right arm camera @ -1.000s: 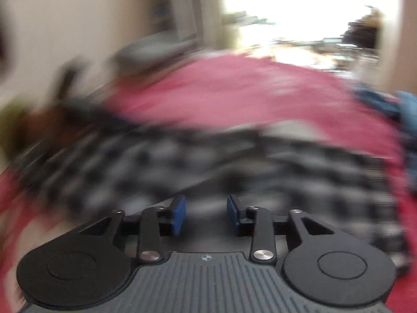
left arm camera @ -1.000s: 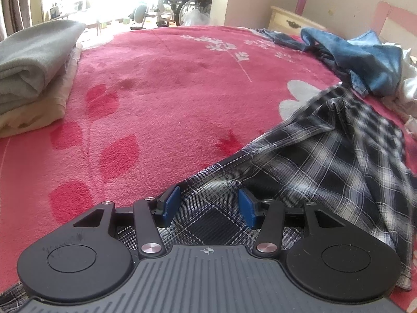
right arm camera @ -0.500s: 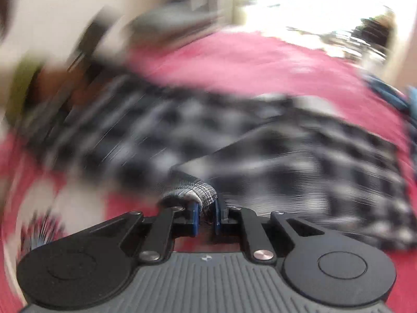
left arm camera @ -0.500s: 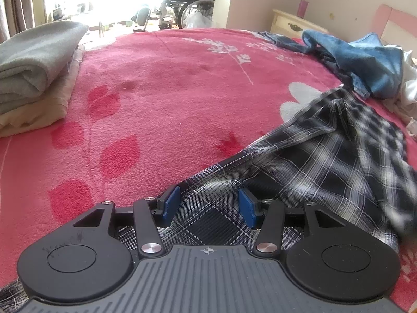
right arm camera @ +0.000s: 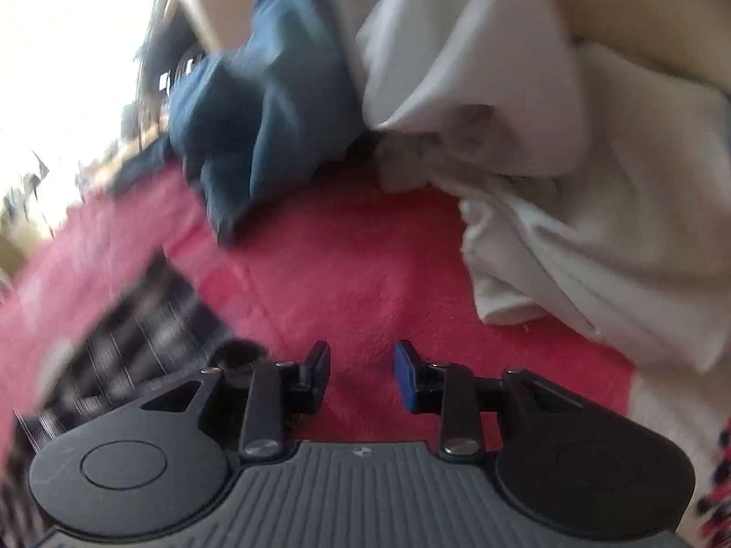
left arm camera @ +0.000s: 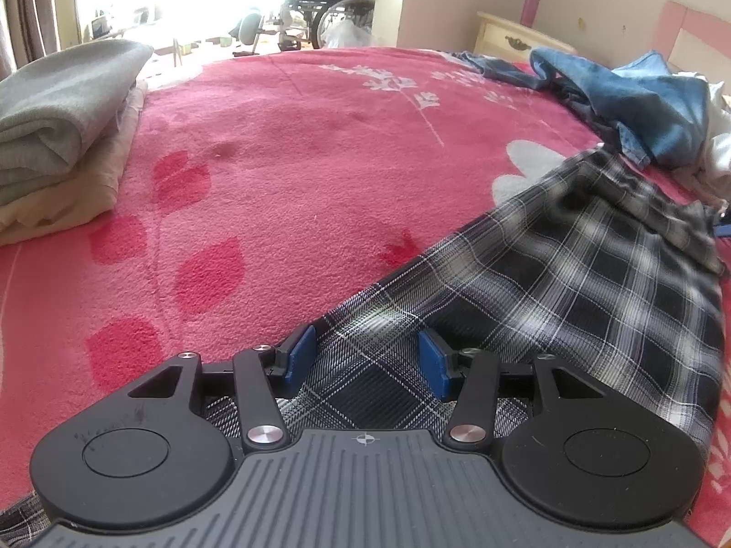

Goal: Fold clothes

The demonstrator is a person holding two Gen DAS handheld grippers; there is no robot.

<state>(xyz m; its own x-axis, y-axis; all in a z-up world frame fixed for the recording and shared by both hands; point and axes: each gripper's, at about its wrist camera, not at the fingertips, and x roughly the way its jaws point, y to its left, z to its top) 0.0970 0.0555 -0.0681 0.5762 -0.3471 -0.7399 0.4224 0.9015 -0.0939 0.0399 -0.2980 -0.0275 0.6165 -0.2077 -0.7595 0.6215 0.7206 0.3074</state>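
Note:
A black-and-white plaid shirt (left arm camera: 571, 283) lies spread on the red floral blanket (left arm camera: 297, 160), running from the near edge of the left wrist view to the right. My left gripper (left arm camera: 365, 360) stands open just above the shirt's near corner, and its blue pads (left arm camera: 299, 356) do not press the cloth. In the blurred, tilted right wrist view, my right gripper (right arm camera: 361, 376) hangs over bare red blanket (right arm camera: 356, 265); its jaws are opening with nothing between them. The plaid shirt (right arm camera: 137, 319) lies to its left.
A blue denim garment (left arm camera: 648, 105) and crumpled white clothes (right arm camera: 571, 182) are heaped at the right of the bed. A folded grey cloth (left arm camera: 59, 105) rests on a folded beige one (left arm camera: 68, 201) at the far left. Beyond the bed stand a nightstand (left arm camera: 511, 39) and a wheelchair (left arm camera: 329, 0).
The right gripper, shut on a plaid cuff half a second ago, has let it go, rolled and swung right toward the heap of clothes. The left gripper has stayed in place.

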